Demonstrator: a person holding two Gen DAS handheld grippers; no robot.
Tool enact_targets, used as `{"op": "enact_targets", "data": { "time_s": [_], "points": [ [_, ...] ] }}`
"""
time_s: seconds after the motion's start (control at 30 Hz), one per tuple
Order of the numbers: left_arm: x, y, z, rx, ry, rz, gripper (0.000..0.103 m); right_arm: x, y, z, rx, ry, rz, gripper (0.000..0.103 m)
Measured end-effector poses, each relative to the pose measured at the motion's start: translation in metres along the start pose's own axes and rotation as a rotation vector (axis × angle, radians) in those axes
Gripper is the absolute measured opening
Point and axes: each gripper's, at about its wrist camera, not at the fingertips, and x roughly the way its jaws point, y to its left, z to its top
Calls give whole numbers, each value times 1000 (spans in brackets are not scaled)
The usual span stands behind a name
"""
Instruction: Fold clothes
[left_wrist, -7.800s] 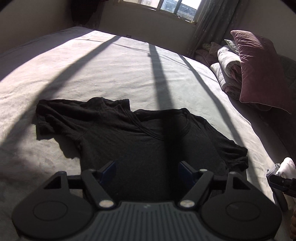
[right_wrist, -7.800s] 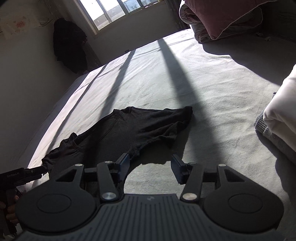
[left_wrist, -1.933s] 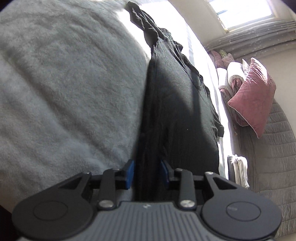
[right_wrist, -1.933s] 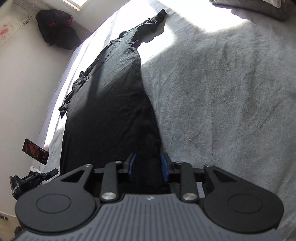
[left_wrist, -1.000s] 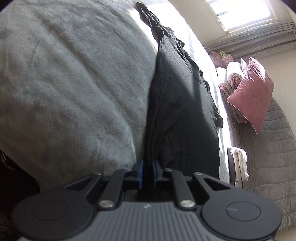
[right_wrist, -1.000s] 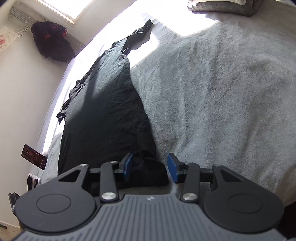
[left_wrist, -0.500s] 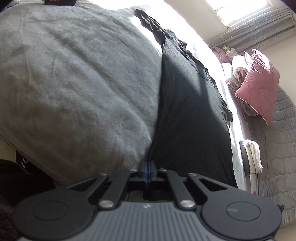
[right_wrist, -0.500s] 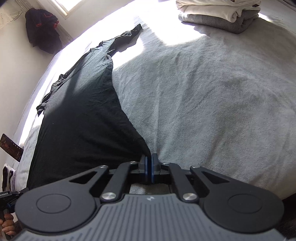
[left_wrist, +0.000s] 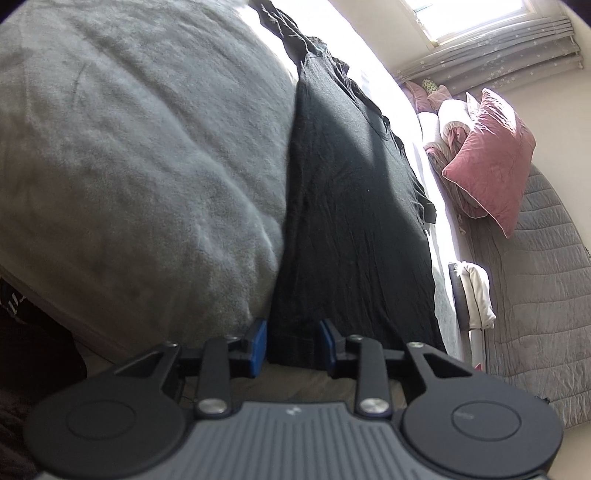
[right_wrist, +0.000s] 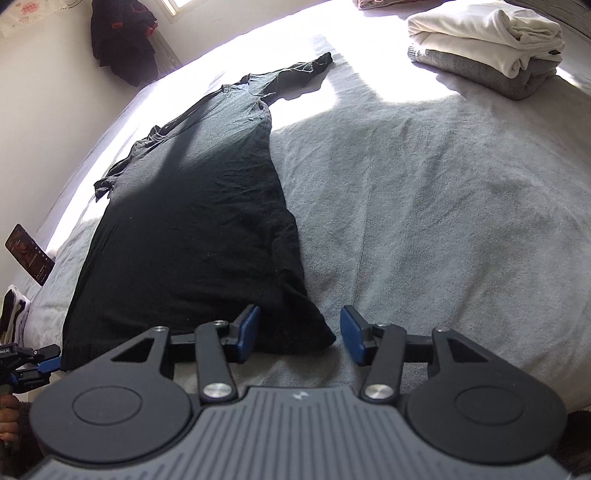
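Blue pads on my left gripper (left_wrist: 291, 347) stand apart, with the near hem corner of the black shirt (left_wrist: 351, 221) lying loose between them; neither pad presses the cloth. My right gripper (right_wrist: 299, 334) is also spread. Its jaws have just been opening, and the shirt's other hem corner sits between them, close to the left pad and clear of the right one.

The shirt lies flat on the grey blanket (left_wrist: 129, 147). Its hem is at the bed's near edge and its body runs away from me toward the sunlit far side. Both sleeves are spread out at the far end, and one reaches into the bright patch.

Seen from the right wrist, my left gripper's tip shows at the shirt's near left corner. A phone (right_wrist: 29, 254) lies on the blanket just left of the shirt. Well to the right of the shirt's far sleeve sits a folded stack (right_wrist: 487, 44), white on grey. Beyond the shirt, dark clothing (right_wrist: 122, 40) hangs on the wall.

From the left wrist, a pink pillow (left_wrist: 491, 162) leans on bedding right of the shirt.
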Motion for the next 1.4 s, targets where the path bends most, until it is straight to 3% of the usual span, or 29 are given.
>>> {"op": "enact_targets", "data": {
  "time_s": [0.03,0.37,0.5,0.63,0.77,0.87,0.93,0.97,1.0,1.03,1.1,1.2,1.4],
  "points": [
    [-1,-2,-1,5,7,-5,3,0,2,-1,-7,12,5,6],
    [-50,-21,2,-33,-25,-170,2,-50,5,24,48,-35,114,6],
    [-38,-20,-1,11,4,-50,3,-42,4,26,31,7,77,6],
    [-12,-11,-8,73,51,93,3,-11,-5,15,13,87,-14,6],
    [3,-9,-12,125,71,156,3,2,-11,6,-1,105,-46,5],
    [-5,-13,-6,153,60,146,6,-9,-4,7,-52,82,-53,12],
    [-17,-18,-1,168,21,141,19,-17,3,9,-80,39,-63,17],
    [-23,-21,1,179,-14,133,34,-21,8,10,-95,8,-60,17],
    [-30,-26,2,196,-57,129,42,-25,12,11,-110,-22,-57,24],
    [-36,-33,3,221,-103,124,43,-29,17,12,-124,-53,-55,39],
    [-35,-50,2,284,-154,104,44,-37,26,14,-154,-115,-49,50],
    [-26,-77,-2,383,-202,71,50,-27,54,13,-222,-165,-10,50],
    [29,-118,-29,601,-224,54,59,14,100,6,-328,-191,25,50]
  ]
}}
